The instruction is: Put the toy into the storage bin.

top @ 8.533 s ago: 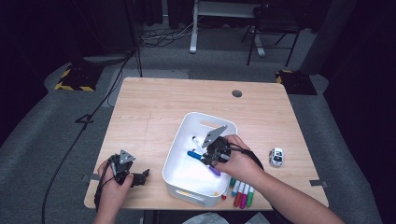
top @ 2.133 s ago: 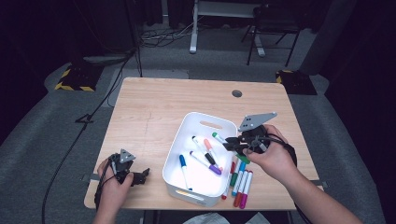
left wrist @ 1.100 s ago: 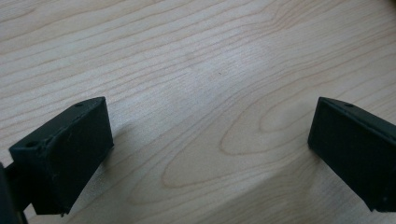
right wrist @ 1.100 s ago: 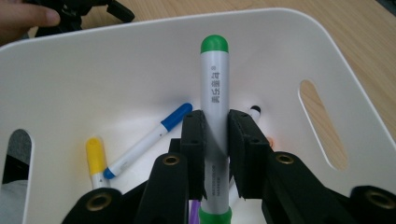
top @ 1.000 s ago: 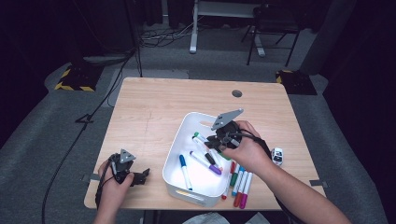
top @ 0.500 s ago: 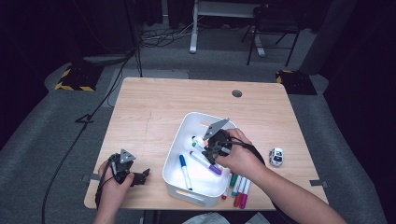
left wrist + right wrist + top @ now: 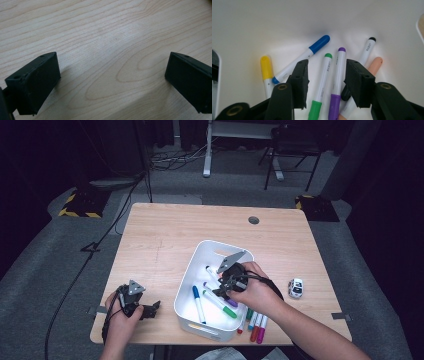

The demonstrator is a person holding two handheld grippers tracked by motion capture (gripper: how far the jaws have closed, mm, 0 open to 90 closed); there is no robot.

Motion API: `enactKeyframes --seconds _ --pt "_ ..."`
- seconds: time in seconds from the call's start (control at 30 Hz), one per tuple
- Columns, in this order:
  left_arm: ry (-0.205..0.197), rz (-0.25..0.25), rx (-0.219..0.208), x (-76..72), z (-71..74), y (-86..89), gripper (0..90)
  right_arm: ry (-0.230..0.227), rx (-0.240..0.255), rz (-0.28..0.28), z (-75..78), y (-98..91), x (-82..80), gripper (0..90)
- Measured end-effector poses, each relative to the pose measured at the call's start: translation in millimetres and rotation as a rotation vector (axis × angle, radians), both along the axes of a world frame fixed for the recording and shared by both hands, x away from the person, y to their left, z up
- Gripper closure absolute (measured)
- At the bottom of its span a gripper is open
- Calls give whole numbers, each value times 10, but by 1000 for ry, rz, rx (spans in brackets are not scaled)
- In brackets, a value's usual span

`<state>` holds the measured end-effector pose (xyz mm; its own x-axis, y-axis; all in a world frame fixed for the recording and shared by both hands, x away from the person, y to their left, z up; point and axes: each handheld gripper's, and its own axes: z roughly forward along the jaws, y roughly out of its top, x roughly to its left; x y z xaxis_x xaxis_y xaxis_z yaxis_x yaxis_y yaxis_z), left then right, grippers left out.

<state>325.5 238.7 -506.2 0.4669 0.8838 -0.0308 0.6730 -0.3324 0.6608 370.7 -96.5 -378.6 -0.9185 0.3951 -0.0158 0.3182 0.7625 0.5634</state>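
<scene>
My right gripper (image 7: 225, 285) is down inside the white bin (image 7: 200, 257). Its jaws have just been opening and now stand apart. In the right gripper view a green marker (image 7: 323, 80) and a purple marker (image 7: 338, 75) lie loose on the bin floor in the gap of my right gripper (image 7: 328, 82), and the pads touch neither. Around them lie a blue marker (image 7: 312, 51), a yellow one (image 7: 265, 70), a black-capped one (image 7: 367, 50) and a peach one (image 7: 375, 63). My left gripper (image 7: 150, 309) rests at the table's front left, wide open over bare wood (image 7: 112, 82).
Several markers (image 7: 255, 322) lie side by side on the table just right of the bin, near the front edge. A small white toy car (image 7: 296, 288) stands farther right. A round cable hole (image 7: 253, 220) sits at the table's back.
My right gripper has sunk and shifted left into the bin, and its jaws have parted. The left hand has kept still.
</scene>
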Motion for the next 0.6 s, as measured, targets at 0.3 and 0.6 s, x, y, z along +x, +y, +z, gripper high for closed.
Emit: enactKeyframes --seconds 0.3,0.6 --pt "2 2 0 -11 2 -3 2 -25 86 -64 258 -390 -182 491" --pt "-1 1 5 -6 3 0 1 -35 181 -158 353 -886 -371 479"
